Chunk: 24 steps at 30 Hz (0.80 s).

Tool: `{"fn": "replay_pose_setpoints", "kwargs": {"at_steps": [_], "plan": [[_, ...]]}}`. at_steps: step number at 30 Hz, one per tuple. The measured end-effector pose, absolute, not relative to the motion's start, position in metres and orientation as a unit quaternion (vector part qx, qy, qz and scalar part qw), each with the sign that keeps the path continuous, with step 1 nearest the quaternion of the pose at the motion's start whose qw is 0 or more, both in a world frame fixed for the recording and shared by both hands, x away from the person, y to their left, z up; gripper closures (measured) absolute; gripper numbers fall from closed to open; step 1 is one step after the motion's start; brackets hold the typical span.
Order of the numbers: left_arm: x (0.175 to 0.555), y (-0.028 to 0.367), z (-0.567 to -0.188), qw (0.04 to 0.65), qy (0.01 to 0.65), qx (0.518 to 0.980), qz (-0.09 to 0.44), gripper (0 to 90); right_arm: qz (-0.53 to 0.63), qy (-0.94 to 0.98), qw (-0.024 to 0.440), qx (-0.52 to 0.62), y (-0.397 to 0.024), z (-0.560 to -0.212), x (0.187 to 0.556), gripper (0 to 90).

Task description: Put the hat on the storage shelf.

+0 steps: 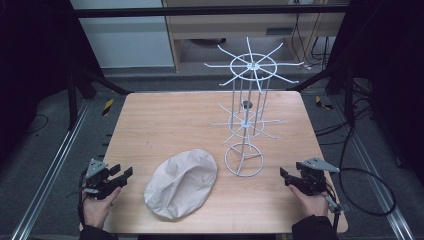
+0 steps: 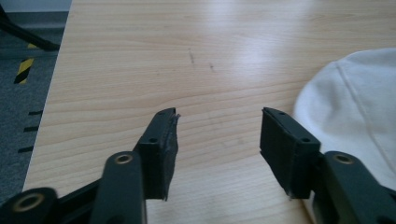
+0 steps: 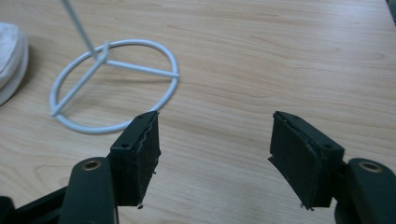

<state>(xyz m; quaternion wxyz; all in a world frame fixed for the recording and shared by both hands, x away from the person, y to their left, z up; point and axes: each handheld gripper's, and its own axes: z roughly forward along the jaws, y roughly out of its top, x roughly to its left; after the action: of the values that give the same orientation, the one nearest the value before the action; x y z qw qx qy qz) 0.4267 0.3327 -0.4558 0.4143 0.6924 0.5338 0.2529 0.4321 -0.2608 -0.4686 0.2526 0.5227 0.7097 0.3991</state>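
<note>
The white cap (image 1: 181,183) lies flat on the wooden table (image 1: 165,120), near the front edge and a little left of centre. Its long axis runs diagonally, from the near-left corner of the table toward the far right. The end nearest the person points toward the left hand.

A white wire rack (image 1: 248,107) stands upright just beside the cap's far-right end. Its ring base rests on the table, apart from the cloth. Two tiers of hooks radiate from the central post. All hooks are bare.

The left gripper (image 1: 124,175) hovers at the table's near-left edge with its jaws spread and nothing between them. In the left gripper view (image 2: 218,133) the cap (image 2: 350,112) lies to the right of the jaws, close to the right-hand jaw but not touching it.

The right gripper (image 1: 284,178) is held at the near-right edge, jaws likewise spread and empty. In the right gripper view (image 3: 215,140) the rack's ring base (image 3: 114,84) lies ahead and to the left, and the cap's edge (image 3: 11,56) lies beyond it.

Judgement: the left gripper is the nearer one to the cap. A short sideways reach toward the table's centre would bring its jaws onto the cap's near rim. The right gripper would have to pass the rack base first.
</note>
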Motion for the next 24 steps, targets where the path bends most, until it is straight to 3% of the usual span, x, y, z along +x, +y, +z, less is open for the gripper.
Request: {"fn": "replay_pose_setpoints", "kwargs": {"at_steps": [10,24], "plan": [[0.403,0.307,-0.435,0.437,0.471,0.736,0.215,66.3,0.402,0.732,0.231,0.499,-0.242,-0.46,0.424,41.4],[0.385,0.272,-0.415,0.428,0.398,0.788,0.192,62.7,0.396,0.744,0.218,0.492,-0.238,-0.462,0.425,40.7]]}}
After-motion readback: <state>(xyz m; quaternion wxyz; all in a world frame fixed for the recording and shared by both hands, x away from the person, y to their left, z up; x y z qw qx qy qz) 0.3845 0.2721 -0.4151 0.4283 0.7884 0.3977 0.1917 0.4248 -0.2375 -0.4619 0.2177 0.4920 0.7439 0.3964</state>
